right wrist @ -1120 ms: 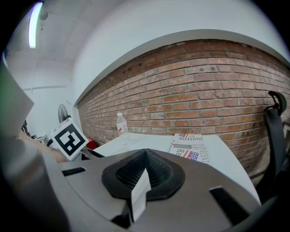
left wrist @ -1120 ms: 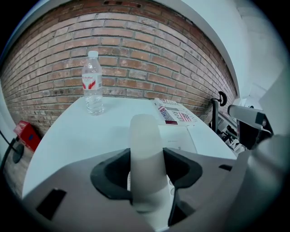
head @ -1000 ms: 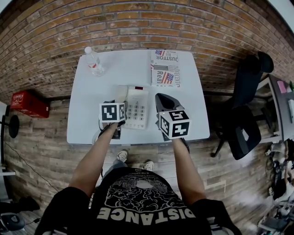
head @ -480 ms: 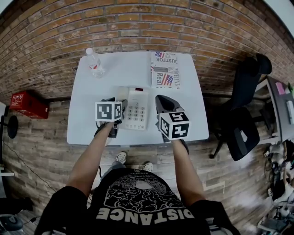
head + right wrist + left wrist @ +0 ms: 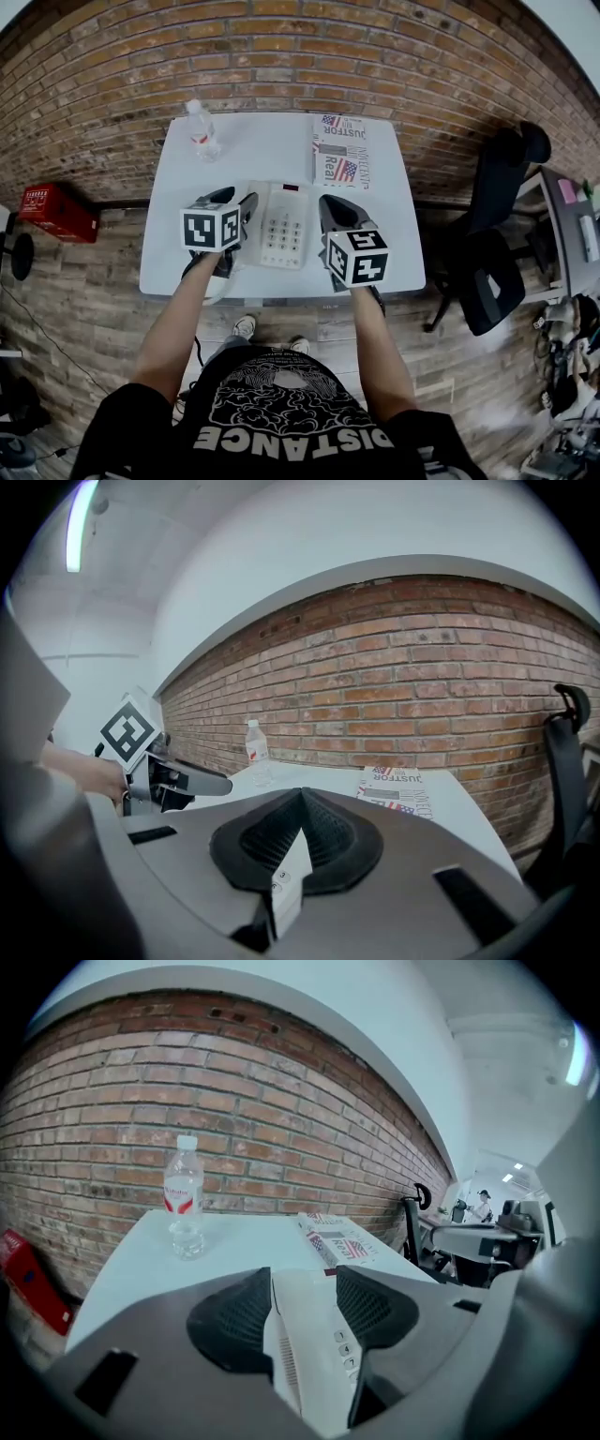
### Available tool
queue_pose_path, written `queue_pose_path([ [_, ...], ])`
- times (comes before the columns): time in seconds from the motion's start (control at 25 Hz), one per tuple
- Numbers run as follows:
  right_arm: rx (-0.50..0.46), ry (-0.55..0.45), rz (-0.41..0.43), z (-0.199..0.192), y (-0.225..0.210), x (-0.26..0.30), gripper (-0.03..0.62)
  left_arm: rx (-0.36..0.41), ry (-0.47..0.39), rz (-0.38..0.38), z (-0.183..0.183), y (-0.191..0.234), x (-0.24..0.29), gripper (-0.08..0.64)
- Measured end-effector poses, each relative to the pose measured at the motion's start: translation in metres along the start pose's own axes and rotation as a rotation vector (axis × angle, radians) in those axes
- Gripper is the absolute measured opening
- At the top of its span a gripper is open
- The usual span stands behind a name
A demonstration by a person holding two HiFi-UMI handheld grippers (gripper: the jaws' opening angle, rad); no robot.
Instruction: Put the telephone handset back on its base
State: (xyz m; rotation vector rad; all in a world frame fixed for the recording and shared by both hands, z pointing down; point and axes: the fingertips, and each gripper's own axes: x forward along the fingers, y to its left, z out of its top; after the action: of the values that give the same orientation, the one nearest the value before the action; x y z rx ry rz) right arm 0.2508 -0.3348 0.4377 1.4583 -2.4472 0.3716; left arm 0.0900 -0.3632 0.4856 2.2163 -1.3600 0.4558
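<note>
Between the left gripper's [image 5: 240, 206] jaws, clamped tight on it, the handset [image 5: 298, 1302] now lies hard against the base's [image 5: 283, 225] left keys. A second ago it stood alone with bare table [image 5: 375, 244] behind. I judge it at the cradle, perhaps not yet seated. The right gripper [image 5: 302, 803] hangs with jaws together, only a sliver of keys at their seam. Beyond stands the bottle [image 5: 183, 1194].

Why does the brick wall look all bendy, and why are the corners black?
Head view: a wide lens bows the brick wall and leaves the corners dark. Left gripper view: the same curving, with a black rim all round. Right gripper view: the ceiling light glares plain white.
</note>
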Motion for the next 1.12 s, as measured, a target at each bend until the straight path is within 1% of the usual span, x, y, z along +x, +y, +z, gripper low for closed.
queue_pose_path([
  [0.24,-0.023,-0.031,-0.015,0.018,0.003,-0.006,0.000,0.056,-0.128,-0.046,0.036,-0.007,-0.025,0.207],
  [0.44,-0.027,-0.068,-0.028,0.034,0.006,-0.014,0.000,0.111,-0.232,-0.081,0.064,-0.014,-0.051,0.148],
  [0.48,-0.030,-0.074,-0.027,0.037,0.007,-0.014,0.000,0.114,-0.253,-0.084,0.069,-0.014,-0.056,0.126],
  [0.52,-0.033,-0.079,-0.026,0.040,0.008,-0.015,0.000,0.118,-0.273,-0.085,0.073,-0.014,-0.061,0.080],
  [0.56,-0.037,-0.083,-0.026,0.042,0.009,-0.016,0.000,0.123,-0.291,-0.085,0.078,-0.014,-0.066,0.058],
  [0.68,-0.049,-0.097,-0.021,0.050,0.015,-0.017,0.000,0.138,-0.339,-0.088,0.088,-0.014,-0.081,0.058],
  [0.84,-0.060,-0.118,-0.014,0.059,0.020,-0.019,0.000,0.153,-0.380,-0.083,0.097,-0.011,-0.094,0.033],
  [0.92,-0.064,-0.122,-0.012,0.060,0.021,-0.020,0.000,0.147,-0.391,-0.084,0.099,-0.010,-0.098,0.016],
  [1.12,-0.077,-0.127,-0.013,0.063,0.023,-0.022,0.000,0.152,-0.386,-0.056,0.093,-0.003,-0.099,0.006],
])
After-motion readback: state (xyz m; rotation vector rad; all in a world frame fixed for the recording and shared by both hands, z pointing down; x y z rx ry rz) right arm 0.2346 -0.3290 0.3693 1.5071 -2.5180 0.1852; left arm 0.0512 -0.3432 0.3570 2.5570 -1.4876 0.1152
